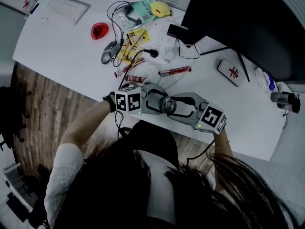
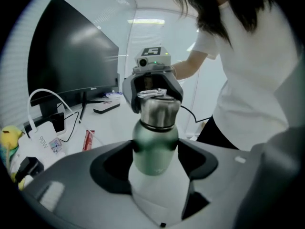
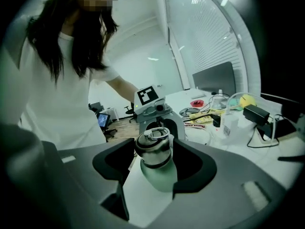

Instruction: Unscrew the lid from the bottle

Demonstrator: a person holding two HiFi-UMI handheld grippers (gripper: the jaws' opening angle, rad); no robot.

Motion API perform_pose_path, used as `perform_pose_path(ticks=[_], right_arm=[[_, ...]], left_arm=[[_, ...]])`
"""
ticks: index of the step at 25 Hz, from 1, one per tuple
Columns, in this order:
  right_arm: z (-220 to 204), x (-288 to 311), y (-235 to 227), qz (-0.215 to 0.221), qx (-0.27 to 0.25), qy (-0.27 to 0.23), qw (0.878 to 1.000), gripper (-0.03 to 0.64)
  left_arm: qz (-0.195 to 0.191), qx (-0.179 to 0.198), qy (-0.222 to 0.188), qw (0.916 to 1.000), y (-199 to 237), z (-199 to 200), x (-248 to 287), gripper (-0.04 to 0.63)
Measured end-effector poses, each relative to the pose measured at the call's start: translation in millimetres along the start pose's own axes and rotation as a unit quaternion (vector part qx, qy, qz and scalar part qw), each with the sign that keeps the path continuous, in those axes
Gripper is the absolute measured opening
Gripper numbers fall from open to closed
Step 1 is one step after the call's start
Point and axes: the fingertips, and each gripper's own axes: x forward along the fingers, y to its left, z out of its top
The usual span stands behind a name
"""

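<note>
**Two claws close on a green bottle at the desk's edge**

The green bottle (image 2: pixel 155 149) stands slightly tilted over the near edge of a white desk (image 1: pixel 62 51), caught between two hand-held claws that face each other. The left gripper (image 1: pixel 156 102) pinches the bottle's green body, a pad pressed to either side. The right gripper (image 1: pixel 183 107) has its jaws spread wide around the steel lid (image 3: pixel 153 149), pads against it, the lid's wire loop on top.

Beyond the bottle the desk carries snack packets (image 1: pixel 175 71), loose cables (image 1: pixel 125 14), a keyboard (image 1: pixel 66 7) and a red item (image 1: pixel 99 31); a dark monitor (image 1: pixel 238 18) stands behind the bottle. Below the bottle lies a wooden floor (image 1: pixel 43 109).

The person, in a white shirt, bends over the bottle, both forearms drawn in, the claws angled gently downward.
</note>
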Motion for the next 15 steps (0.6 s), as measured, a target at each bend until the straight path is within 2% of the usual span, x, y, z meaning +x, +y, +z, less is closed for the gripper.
perform_pose_path(ticks=[3, 5, 8, 11, 15], right_arm=[[6, -5, 1, -0.079, 0.029, -0.049, 0.995, 0.23], [14, -9, 1, -0.143, 0.044, -0.091, 0.985, 0.229], [17, -12, 2, -0.235, 0.07, -0.135, 0.96, 0.229], [7, -12, 1, -0.312, 0.093, -0.154, 0.933, 0.23], [0, -9, -1, -0.382, 0.115, -0.16, 0.903, 0.229]], left_arm=[[0.028, -0.014, -0.02, 0.9993, -2, 2, 1, 0.344], [0.051, -0.023, -0.032, 0.998, -2, 4, 2, 0.344], [0.092, -0.043, -0.045, 0.9938, -2, 4, 3, 0.344], [0.136, -0.066, -0.061, 0.9866, -4, 5, 4, 0.344], [0.187, -0.09, -0.081, 0.9749, -7, 6, 5, 0.344]])
